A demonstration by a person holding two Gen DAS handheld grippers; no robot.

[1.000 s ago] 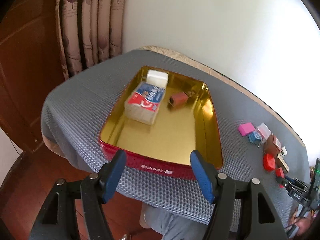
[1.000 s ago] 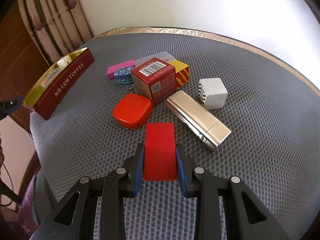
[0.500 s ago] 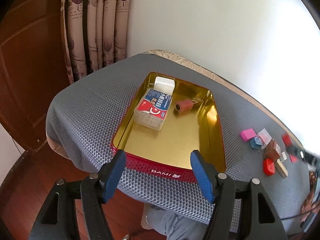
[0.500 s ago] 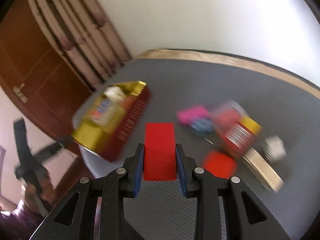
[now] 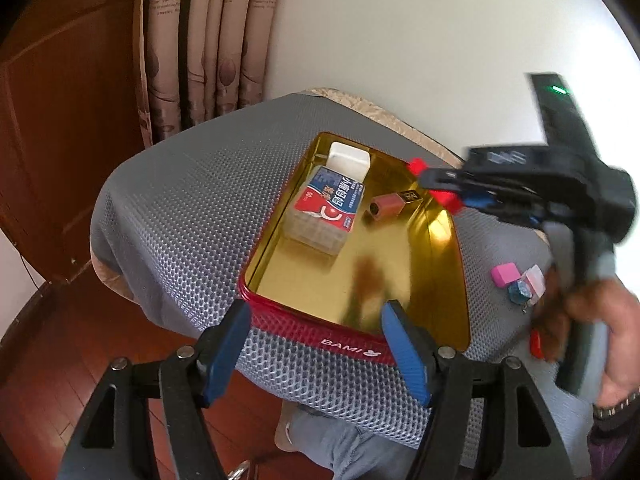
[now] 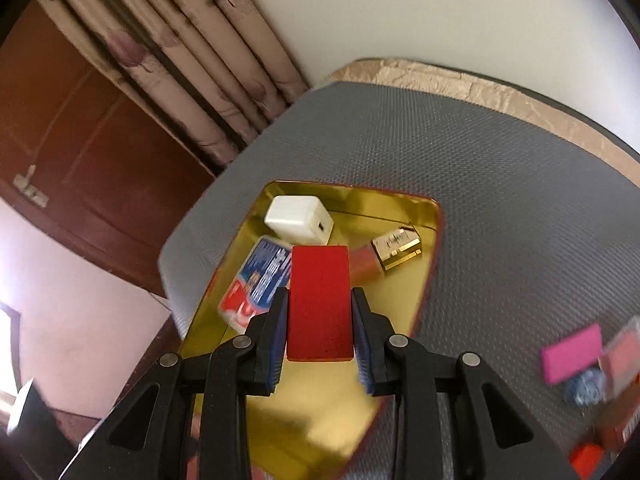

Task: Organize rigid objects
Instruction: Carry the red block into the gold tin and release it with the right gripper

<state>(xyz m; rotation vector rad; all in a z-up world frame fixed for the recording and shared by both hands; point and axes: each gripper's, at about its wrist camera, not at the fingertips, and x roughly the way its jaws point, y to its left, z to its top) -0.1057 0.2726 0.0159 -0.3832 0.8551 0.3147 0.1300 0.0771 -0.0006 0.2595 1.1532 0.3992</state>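
Left wrist view: the left gripper (image 5: pixel 316 354), empty with jaws wide and opening, hangs at the near rim of the gold-lined red rectangular tin (image 5: pixel 356 346), whose near half lies bare.

Right wrist view: the right gripper (image 6: pixel 320 334) clamps a flat red rectangular block (image 6: pixel 320 304) above the tin; lowering it onto bare gold, short of the printed plastic box (image 6: pixel 256 280), looks soundest.

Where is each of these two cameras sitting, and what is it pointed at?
Left wrist view: rides the left tool, open and empty, looking down at the gold tin; the person's right hand and a knee show.
Right wrist view: rides the right tool, looking down over the tin past the red block it grips.
Shared: tin, white charger, grey table mat.
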